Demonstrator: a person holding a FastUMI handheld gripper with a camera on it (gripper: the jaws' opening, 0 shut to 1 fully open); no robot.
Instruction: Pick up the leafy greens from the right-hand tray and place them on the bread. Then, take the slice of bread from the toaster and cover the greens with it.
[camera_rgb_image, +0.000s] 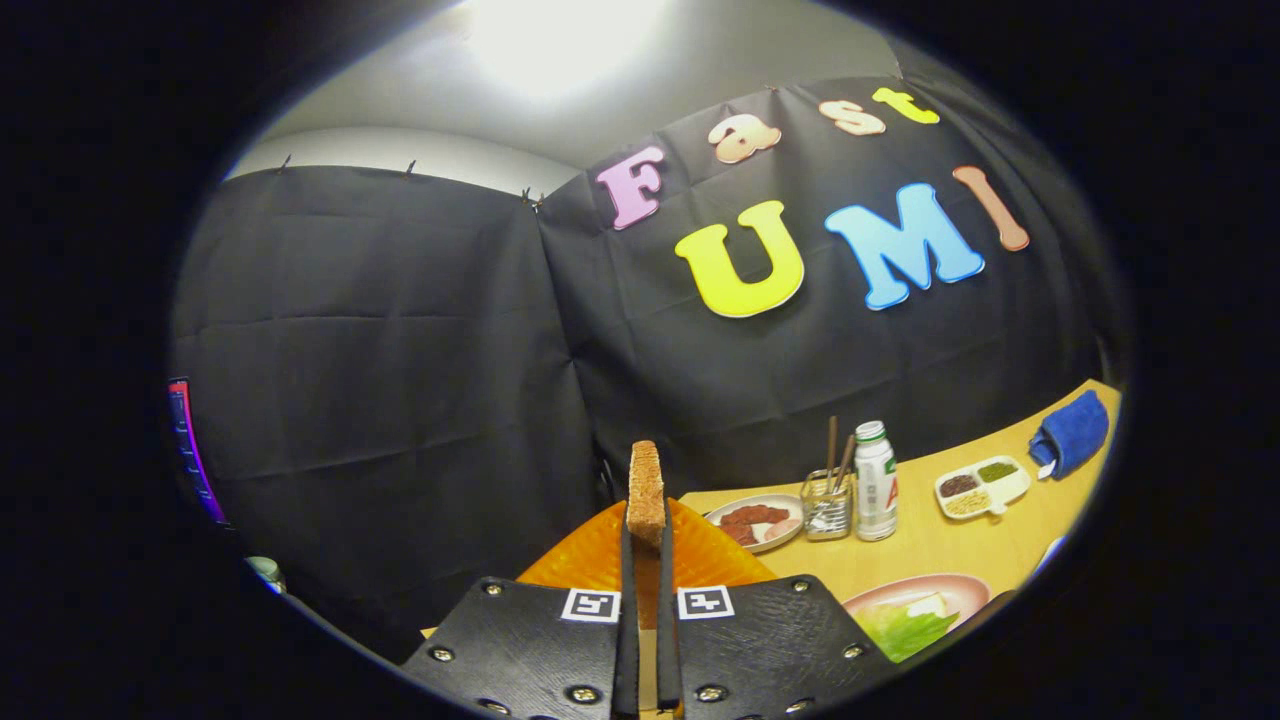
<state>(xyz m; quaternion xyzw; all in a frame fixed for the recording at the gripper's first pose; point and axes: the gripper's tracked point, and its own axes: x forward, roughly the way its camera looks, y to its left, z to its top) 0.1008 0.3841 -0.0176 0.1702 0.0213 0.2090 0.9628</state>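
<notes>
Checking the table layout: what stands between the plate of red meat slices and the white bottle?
In the gripper view, a clear glass jar holding brown sticks stands between the plate of red meat slices and the white bottle.

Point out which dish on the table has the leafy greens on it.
The pink plate just right of the gripper, which is shut on the bread slice. The small plate by the glass jar holds reddish slices; the divided tray holds small fillings.

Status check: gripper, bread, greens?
Gripper shut on bread slice, held edge-up. Greens already on pink plate. Nothing in the way.

bread slice (645, 490) between gripper (646, 540) fingers, above table (940, 545).
</notes>
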